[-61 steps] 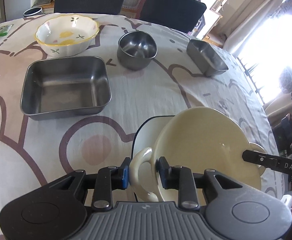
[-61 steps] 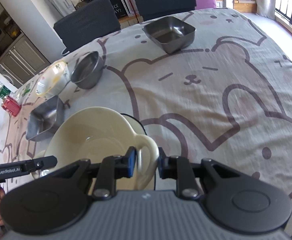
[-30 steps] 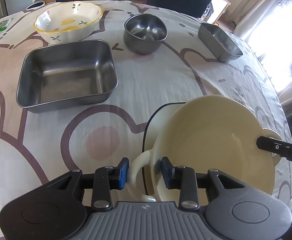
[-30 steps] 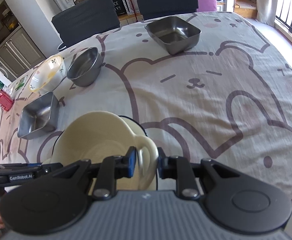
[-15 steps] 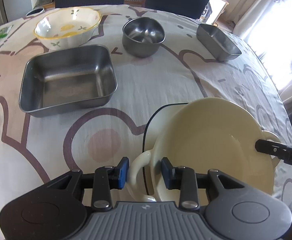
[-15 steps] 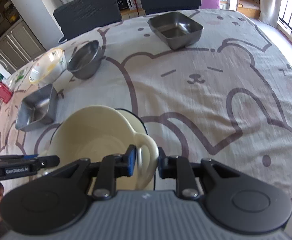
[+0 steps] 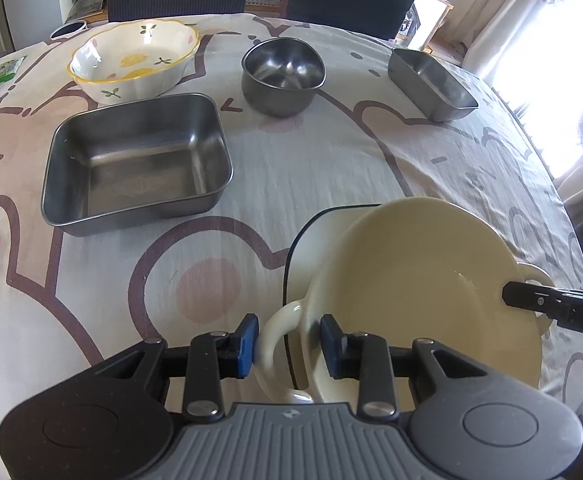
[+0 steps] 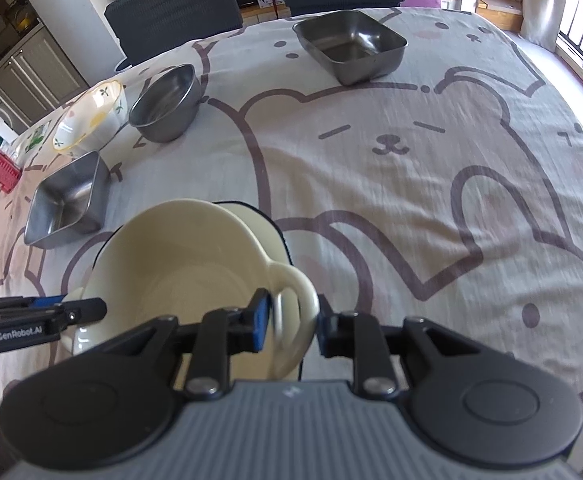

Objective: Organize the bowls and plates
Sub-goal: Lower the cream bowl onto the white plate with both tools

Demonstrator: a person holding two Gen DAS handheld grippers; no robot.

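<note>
Left wrist view: my left gripper (image 7: pixel 288 340) jaws pinching cream bowl (image 7: pixel 423 292) near handle; my right gripper (image 8: pixel 290 322) jaws pinching far handle at 3 o'clock; handle-to-handle axis between jaws; white plate (image 7: pixel 311 236) directly beneath.

Glossy cream ceramic bowl with two loop handles (image 7: pixel 423 292) sits tilted inside a white dark-rimmed dish (image 7: pixel 311 232). Behind: lemon-print bowl (image 7: pixel 135 60), round steel bowl (image 7: pixel 283 74), two square steel pans (image 7: pixel 135 160) (image 7: pixel 431 82).
</note>
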